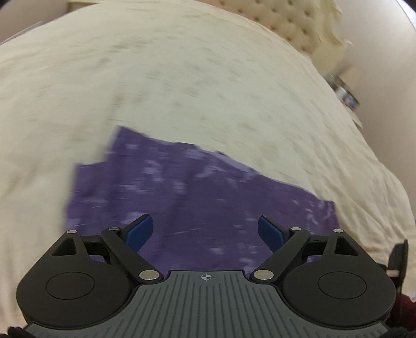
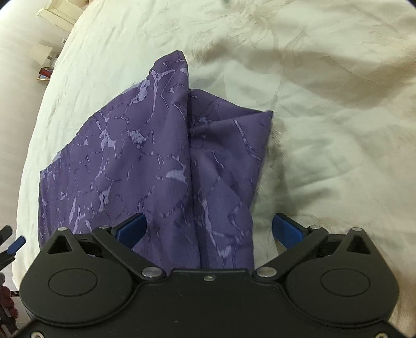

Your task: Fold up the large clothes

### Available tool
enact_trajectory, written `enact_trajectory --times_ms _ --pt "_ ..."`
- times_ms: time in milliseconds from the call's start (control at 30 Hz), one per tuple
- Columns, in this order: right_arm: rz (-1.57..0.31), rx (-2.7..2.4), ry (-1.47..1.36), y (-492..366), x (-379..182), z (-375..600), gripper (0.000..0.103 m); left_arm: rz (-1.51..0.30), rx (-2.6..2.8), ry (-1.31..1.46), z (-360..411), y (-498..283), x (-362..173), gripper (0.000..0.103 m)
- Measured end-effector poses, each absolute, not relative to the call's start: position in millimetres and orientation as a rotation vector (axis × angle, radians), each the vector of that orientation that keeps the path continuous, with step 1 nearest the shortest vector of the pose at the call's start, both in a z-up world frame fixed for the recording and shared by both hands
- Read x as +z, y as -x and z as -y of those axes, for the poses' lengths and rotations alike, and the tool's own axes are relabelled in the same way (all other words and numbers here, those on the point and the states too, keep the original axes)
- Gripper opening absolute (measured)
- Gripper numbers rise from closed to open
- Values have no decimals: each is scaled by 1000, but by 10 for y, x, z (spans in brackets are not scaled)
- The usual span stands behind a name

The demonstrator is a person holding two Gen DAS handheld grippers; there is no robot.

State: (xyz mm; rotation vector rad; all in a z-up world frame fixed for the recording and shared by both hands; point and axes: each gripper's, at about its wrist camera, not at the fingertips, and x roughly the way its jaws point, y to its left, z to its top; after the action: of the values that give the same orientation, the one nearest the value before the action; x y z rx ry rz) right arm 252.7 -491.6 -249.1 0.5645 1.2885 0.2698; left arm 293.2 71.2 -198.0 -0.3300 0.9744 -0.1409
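Observation:
A purple garment with a pale marbled print (image 2: pixel 145 161) lies partly folded on the cream bed, a fold ridge running down its middle. It also shows, motion-blurred, in the left wrist view (image 1: pixel 197 197). My left gripper (image 1: pixel 205 231) is open and empty, held above the near part of the garment. My right gripper (image 2: pixel 208 228) is open and empty, just above the garment's near edge, with its right finger (image 2: pixel 286 231) over bare bedspread. The left gripper's blue fingertip (image 2: pixel 15 244) shows at the right wrist view's left edge.
The cream embroidered bedspread (image 2: pixel 325 91) spreads all around the garment. A tufted headboard (image 1: pixel 293 23) stands at the far right of the left view. Small items sit on a bedside stand (image 1: pixel 345 93). The bed's left edge and floor clutter (image 2: pixel 44 72) show in the right view.

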Motion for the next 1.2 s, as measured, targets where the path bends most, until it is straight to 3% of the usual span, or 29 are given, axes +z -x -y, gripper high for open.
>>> enact_trajectory --times_ms 500,600,700,1200 --pt "-1265 410 -628 -2753 -2574 4824 103 -1148 -106 122 466 -3640 -2548 88" --pt "-1278 436 -642 -2795 -2598 4831 103 -1186 -84 82 567 -3716 -2691 91" --pt "-1291 458 -674 -2826 -2616 4889 103 -1203 -82 74 629 -3763 -2788 102" --pt "-1287 523 -719 -2880 -2684 4988 103 -1144 -22 21 737 -3789 -2954 103"
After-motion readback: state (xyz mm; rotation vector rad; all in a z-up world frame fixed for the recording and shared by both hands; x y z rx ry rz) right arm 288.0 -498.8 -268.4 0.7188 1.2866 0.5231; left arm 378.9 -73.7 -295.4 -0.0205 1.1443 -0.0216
